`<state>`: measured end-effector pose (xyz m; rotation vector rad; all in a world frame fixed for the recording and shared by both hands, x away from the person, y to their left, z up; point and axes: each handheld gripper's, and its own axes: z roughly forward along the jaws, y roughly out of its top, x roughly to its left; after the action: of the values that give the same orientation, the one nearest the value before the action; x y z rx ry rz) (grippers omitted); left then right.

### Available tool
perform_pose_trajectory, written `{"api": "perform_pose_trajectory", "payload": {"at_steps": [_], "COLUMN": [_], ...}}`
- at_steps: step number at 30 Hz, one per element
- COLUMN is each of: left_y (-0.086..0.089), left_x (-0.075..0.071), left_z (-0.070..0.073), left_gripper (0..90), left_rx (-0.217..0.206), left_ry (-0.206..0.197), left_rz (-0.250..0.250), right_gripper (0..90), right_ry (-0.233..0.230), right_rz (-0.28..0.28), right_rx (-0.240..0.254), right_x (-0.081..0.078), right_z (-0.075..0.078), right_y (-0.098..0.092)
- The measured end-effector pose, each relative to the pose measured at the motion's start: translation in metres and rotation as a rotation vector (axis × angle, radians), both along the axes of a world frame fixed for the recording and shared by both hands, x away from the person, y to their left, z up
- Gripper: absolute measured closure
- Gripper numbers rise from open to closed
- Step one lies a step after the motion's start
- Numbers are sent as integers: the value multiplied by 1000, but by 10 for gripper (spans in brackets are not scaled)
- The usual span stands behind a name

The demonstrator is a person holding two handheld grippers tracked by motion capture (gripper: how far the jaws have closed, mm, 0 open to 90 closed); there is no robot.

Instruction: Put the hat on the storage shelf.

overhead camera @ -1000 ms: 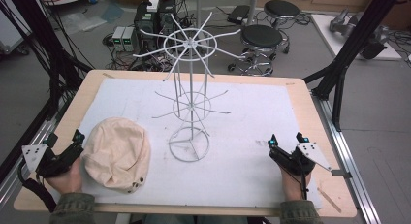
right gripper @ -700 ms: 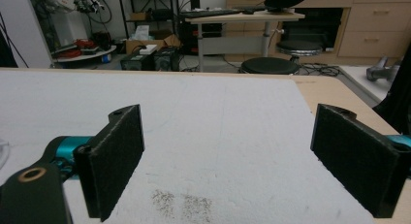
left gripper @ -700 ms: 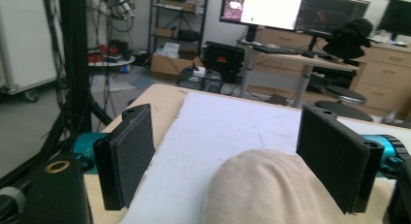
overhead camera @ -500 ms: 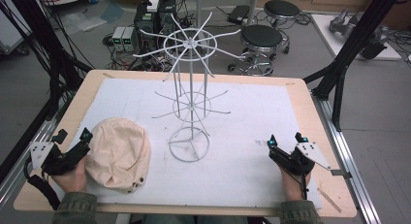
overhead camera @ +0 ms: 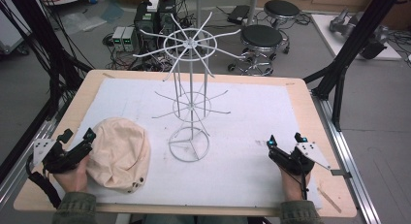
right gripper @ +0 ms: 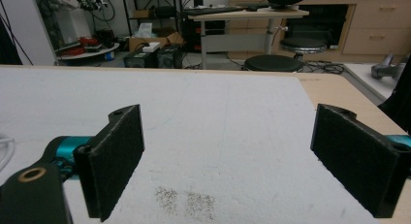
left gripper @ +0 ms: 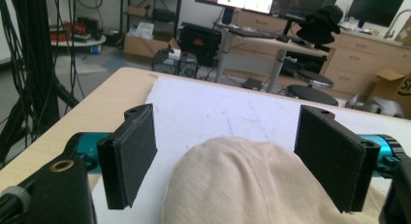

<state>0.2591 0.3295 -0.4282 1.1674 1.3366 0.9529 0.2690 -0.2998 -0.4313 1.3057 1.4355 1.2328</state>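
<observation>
The high view looks forward and down from above my side of the table [overhead camera: 310,95]. My left gripper's [left gripper: 225,161] camera sits low and close, facing along the table toward the room's desks. My right gripper's [right gripper: 228,161] camera does likewise. All three share the white mat [overhead camera: 252,117] and the black stool [overhead camera: 261,36] beyond.

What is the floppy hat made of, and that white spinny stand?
The hat looks like soft cream cloth, probably cotton: matte, with creases and a slumped shape. The stand looks like thin metal wire, coated glossy white: stiff, slender rods and rings.
</observation>
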Motion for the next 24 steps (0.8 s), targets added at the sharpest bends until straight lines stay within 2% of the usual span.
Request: {"api": "perform_pose_trajectory", "payload": {"at_steps": [4, 8, 14, 20, 24], "left_y": [0, 1, 2, 3, 3], "left_x": [2, 2, 4, 10, 11], "left_z": [-1, -2, -3, -7, -7], "left_gripper": [234, 230, 228, 211, 209], "left_rx": [-7, -10, -13, -23, -23], "left_ry": [27, 36, 80, 153, 177], "left_rz": [1, 3, 10, 7, 5], "right_gripper": [110, 110, 110, 110, 110], "right_ry": [5, 5, 8, 14, 17], "right_rz": [2, 1, 2, 5, 6], "right_rx": [3, 3, -3, -6, -4], "right_x": [0, 1, 1, 1, 1], "right_z": [0, 0, -1, -1, -1], "right_y": [0, 0, 0, 0, 1]}}
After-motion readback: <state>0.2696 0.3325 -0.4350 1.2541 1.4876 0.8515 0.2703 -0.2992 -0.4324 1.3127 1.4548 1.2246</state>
